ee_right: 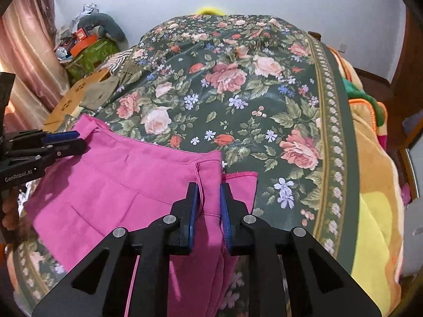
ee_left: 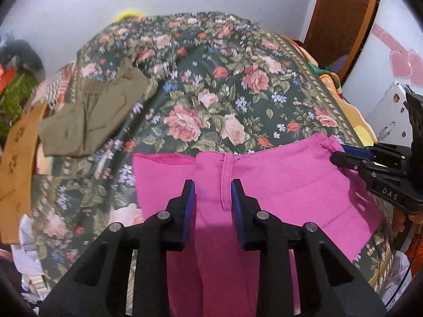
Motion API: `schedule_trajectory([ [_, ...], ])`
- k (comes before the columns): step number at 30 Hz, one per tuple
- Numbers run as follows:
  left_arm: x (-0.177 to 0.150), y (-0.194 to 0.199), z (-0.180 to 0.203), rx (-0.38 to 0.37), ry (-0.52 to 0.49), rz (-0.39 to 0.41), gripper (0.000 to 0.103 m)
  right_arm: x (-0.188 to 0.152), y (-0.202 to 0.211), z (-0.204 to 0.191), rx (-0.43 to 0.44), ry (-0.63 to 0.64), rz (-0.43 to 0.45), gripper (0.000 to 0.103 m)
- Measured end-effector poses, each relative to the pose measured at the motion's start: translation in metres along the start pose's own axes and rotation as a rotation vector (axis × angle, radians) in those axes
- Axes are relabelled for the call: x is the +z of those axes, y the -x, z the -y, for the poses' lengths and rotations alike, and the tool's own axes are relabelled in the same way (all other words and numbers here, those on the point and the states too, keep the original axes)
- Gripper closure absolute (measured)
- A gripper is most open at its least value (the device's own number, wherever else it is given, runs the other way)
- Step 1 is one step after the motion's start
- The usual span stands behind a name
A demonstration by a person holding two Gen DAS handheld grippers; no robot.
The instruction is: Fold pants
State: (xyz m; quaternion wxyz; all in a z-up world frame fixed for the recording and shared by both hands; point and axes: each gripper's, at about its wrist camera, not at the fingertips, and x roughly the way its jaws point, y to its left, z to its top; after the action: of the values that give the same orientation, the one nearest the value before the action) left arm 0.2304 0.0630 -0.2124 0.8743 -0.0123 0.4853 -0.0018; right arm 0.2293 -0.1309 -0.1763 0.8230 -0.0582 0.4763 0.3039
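Pink pants (ee_left: 277,185) lie on the floral bedspread (ee_left: 211,92), waist end away from me, the cloth doubled over. My left gripper (ee_left: 213,185) has its blue-padded jaws either side of a raised fold near the left waist corner, the cloth pinched between them. My right gripper (ee_right: 208,187) is likewise closed on a raised fold at the right waist corner of the pants (ee_right: 119,179). Each gripper shows in the other's view: the right one (ee_left: 343,155) at the pants' right edge, the left one (ee_right: 76,142) at their left edge.
Olive-green folded pants (ee_left: 90,116) lie at the far left of the bed. A cardboard box (ee_left: 18,158) and clutter stand beside the bed on the left. A yellow and orange blanket (ee_right: 375,211) hangs at the right edge. A wooden door (ee_left: 343,13) stands at the far right.
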Motion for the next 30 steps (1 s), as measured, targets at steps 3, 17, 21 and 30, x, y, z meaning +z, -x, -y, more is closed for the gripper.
schedule_trajectory([
  [3, -0.002, 0.02, -0.001, 0.008, -0.004, 0.027, 0.074, 0.0, 0.017, -0.003, 0.0, -0.008, 0.018, 0.087],
  [17, -0.037, 0.044, -0.022, -0.032, 0.097, -0.005, 0.028, -0.033, 0.06, -0.011, -0.05, -0.026, 0.034, 0.048],
  [21, -0.049, 0.024, -0.03, -0.075, 0.169, -0.064, 0.028, -0.047, 0.044, -0.002, -0.025, -0.083, -0.021, 0.048],
  [30, -0.048, 0.003, -0.031, -0.148, 0.191, -0.079, 0.033, -0.052, 0.017, 0.005, 0.063, -0.155, -0.046, 0.048],
])
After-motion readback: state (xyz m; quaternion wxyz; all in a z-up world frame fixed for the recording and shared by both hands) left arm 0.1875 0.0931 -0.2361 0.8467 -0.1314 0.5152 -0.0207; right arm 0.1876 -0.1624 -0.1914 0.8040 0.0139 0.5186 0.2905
